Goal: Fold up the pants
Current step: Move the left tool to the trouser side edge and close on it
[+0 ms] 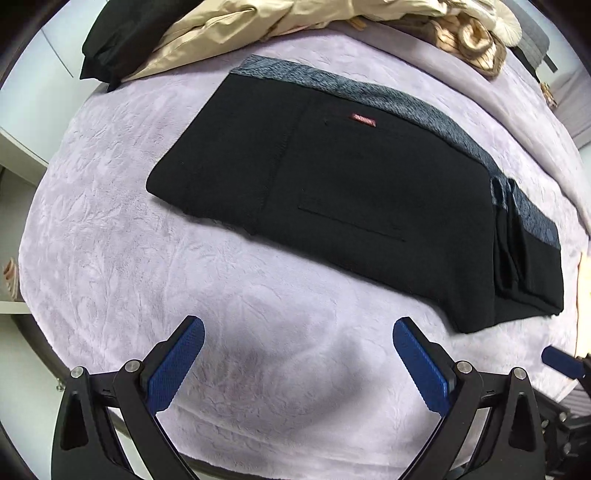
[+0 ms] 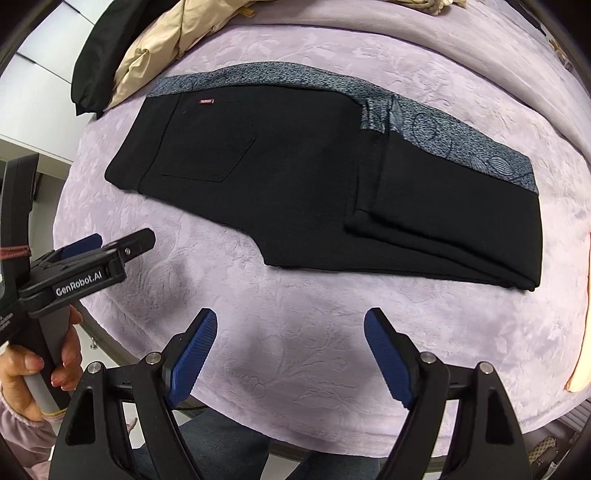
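Observation:
Black pants (image 1: 351, 192) with a grey patterned waistband lie folded flat on the lilac blanket (image 1: 147, 258); a back pocket and a small red label face up. They also show in the right wrist view (image 2: 314, 177), with the leg ends folded over on the right. My left gripper (image 1: 297, 332) is open and empty, hovering above bare blanket short of the pants' near edge. My right gripper (image 2: 291, 325) is open and empty too, above the blanket in front of the pants. The left gripper (image 2: 110, 243) also shows in the right wrist view, held in a hand at the left.
A beige jacket (image 1: 229, 29) and a black garment (image 1: 110, 48) are heaped at the bed's far edge, with a brown striped cloth (image 1: 469, 40) at the back right. The bed's near edge runs just below both grippers. White furniture stands at the left.

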Demonstrator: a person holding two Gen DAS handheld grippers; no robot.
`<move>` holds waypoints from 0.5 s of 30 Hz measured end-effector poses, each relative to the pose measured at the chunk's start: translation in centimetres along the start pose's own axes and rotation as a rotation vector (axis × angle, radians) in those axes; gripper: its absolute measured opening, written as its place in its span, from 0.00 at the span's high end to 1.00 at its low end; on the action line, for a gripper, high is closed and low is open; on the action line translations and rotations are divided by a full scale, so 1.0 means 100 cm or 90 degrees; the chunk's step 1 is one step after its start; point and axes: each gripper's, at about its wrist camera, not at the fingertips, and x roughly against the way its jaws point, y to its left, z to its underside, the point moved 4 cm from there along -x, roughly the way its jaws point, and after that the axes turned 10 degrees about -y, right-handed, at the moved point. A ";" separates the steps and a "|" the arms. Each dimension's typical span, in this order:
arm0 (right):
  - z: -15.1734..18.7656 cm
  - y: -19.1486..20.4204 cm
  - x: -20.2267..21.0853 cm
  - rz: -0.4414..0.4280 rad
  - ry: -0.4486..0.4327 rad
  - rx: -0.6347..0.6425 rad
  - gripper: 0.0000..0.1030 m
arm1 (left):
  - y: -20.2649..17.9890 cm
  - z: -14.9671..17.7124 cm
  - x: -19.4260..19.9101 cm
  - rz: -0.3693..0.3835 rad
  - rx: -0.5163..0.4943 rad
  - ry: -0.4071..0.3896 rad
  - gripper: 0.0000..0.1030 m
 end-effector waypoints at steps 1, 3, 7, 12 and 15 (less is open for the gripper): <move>-0.001 0.001 -0.002 -0.002 0.004 0.000 0.18 | 0.003 -0.002 -0.001 0.004 0.003 -0.002 0.00; -0.002 0.003 -0.005 -0.003 0.008 -0.002 0.18 | 0.009 -0.008 -0.003 0.010 0.010 -0.004 0.00; -0.004 0.006 -0.010 -0.008 0.012 -0.002 0.18 | 0.023 -0.024 -0.008 0.019 0.031 -0.012 0.00; -0.007 0.009 -0.014 -0.016 0.020 -0.008 0.18 | 0.041 -0.038 -0.019 0.011 0.051 -0.002 0.00; -0.009 0.009 -0.014 -0.019 0.023 -0.007 0.18 | 0.055 -0.055 -0.030 0.006 0.058 0.003 0.00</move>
